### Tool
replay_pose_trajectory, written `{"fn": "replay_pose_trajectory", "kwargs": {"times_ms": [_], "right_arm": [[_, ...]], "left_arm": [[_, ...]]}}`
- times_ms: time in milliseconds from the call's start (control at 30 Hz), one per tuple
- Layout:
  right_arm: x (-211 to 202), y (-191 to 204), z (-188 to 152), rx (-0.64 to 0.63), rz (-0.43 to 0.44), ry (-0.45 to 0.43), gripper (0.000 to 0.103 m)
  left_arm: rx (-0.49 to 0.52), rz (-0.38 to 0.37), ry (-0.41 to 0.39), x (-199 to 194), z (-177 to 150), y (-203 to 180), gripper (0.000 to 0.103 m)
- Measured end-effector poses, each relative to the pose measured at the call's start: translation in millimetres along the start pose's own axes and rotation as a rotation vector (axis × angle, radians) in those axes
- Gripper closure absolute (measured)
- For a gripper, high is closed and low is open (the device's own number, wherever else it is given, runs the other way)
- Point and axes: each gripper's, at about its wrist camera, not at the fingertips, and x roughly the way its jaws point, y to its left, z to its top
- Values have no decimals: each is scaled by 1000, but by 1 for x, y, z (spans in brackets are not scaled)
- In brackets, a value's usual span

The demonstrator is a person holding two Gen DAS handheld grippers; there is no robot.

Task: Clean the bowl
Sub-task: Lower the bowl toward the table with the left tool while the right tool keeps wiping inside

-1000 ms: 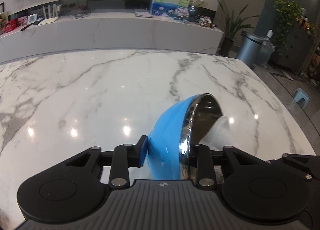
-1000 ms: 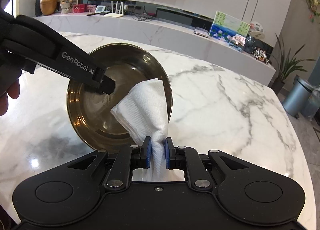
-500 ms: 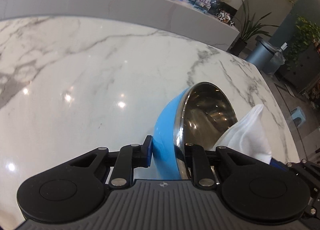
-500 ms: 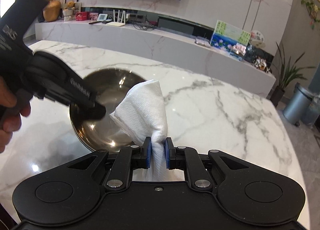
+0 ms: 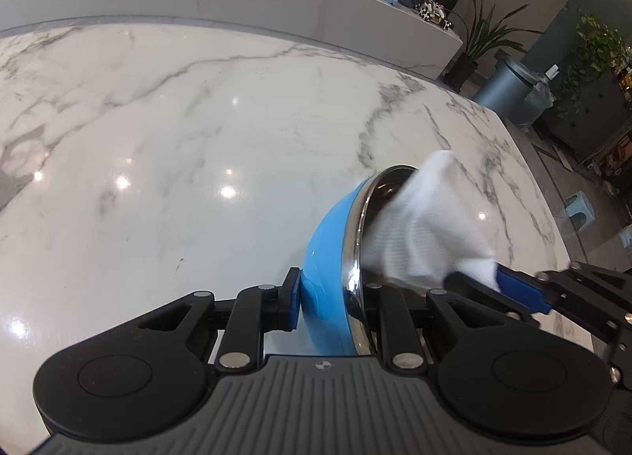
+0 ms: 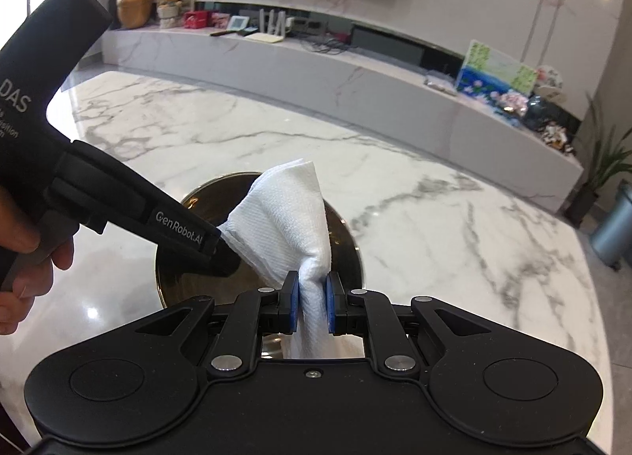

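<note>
The left gripper [image 5: 331, 299] is clamped on the wall of the bowl [image 5: 328, 257], one blue pad against the blue outside and the other finger inside the shiny steel rim, low and just right of the centre of the left wrist view. The bowl is tipped on edge above the marble table [image 5: 177, 131], its opening turned toward the right of the frame. The right gripper [image 6: 310, 303] is squeezed tight on a white paper towel [image 6: 288, 214], the sheet pinched narrow between the two blue pads and fanning out above them at the middle of the right wrist view. The towel's free end lies across the bowl's opening; whether it touches the metal inside cannot be told. A hand [image 6: 23, 257] at the left edge of that view grips the left tool's handle.
</note>
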Motion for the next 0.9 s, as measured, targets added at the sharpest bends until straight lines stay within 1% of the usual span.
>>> {"fn": "replay_pose_trajectory", "kwargs": {"times_ms": [200, 467, 567, 667, 767, 900], "right_arm": [[24, -2, 9, -4, 41, 45, 92], [46, -3, 8, 59, 90, 88, 92], [46, -2, 9, 66, 103, 93, 92], [46, -1, 9, 67, 148, 120, 91], [45, -3, 7, 57, 172, 141, 91], [38, -5, 6, 52, 176, 157, 91]], "left_arm": [[13, -19, 18, 4, 4, 5, 83], [35, -44, 44, 6, 3, 10, 81], [19, -55, 50, 6, 2, 13, 81], [19, -57, 57, 6, 0, 14, 79], [15, -70, 66, 7, -2, 15, 79], [19, -65, 65, 6, -7, 14, 79]]}}
